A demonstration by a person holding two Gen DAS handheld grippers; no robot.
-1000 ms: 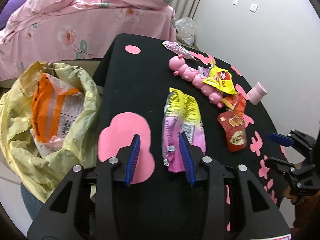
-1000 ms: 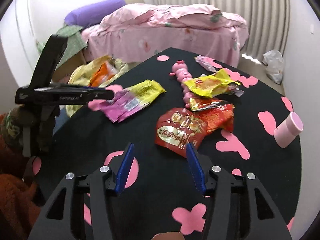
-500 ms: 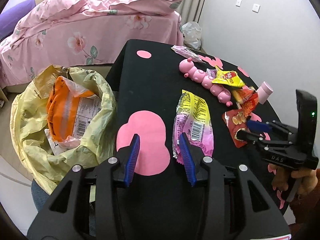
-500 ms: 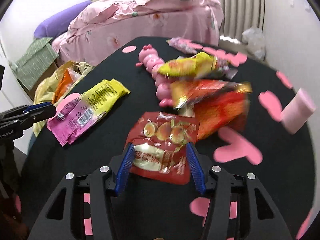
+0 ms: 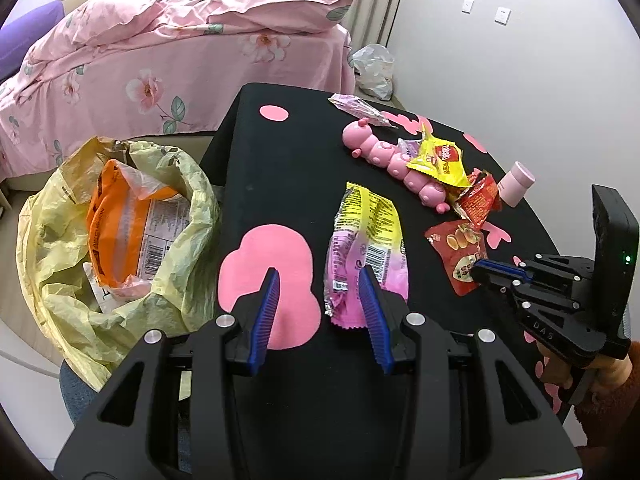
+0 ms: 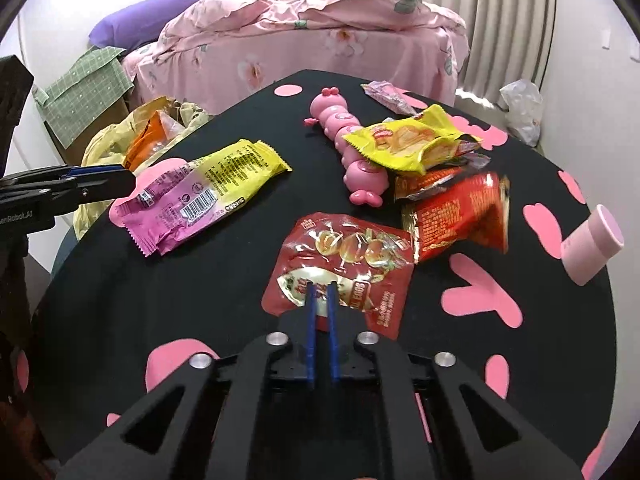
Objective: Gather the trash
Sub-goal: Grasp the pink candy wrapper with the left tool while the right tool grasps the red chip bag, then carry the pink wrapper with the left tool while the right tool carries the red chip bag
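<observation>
Right gripper (image 6: 321, 295), jaws just closed, pinches the near edge of the red wrapper (image 6: 344, 264) lying flat on the table (image 6: 160, 320): light, limp, slick foil, best held at a crimped seam. Left gripper (image 5: 318, 294) stands open and empty over the pink-and-yellow wrapper (image 5: 366, 248). Beyond, beside the table, gapes the yellow bag (image 5: 60, 280).

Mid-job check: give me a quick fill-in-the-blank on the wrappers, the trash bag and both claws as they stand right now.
1. The right claw has just been closing and is pinched on the ____ wrapper.
2. The left claw stands ____, above the pink and yellow wrapper.
3. The yellow trash bag beside the table holds an ____ package.
4. The yellow chip bag lies partly on the pink ____ toy.

Missing words: red; open; orange; caterpillar
</observation>
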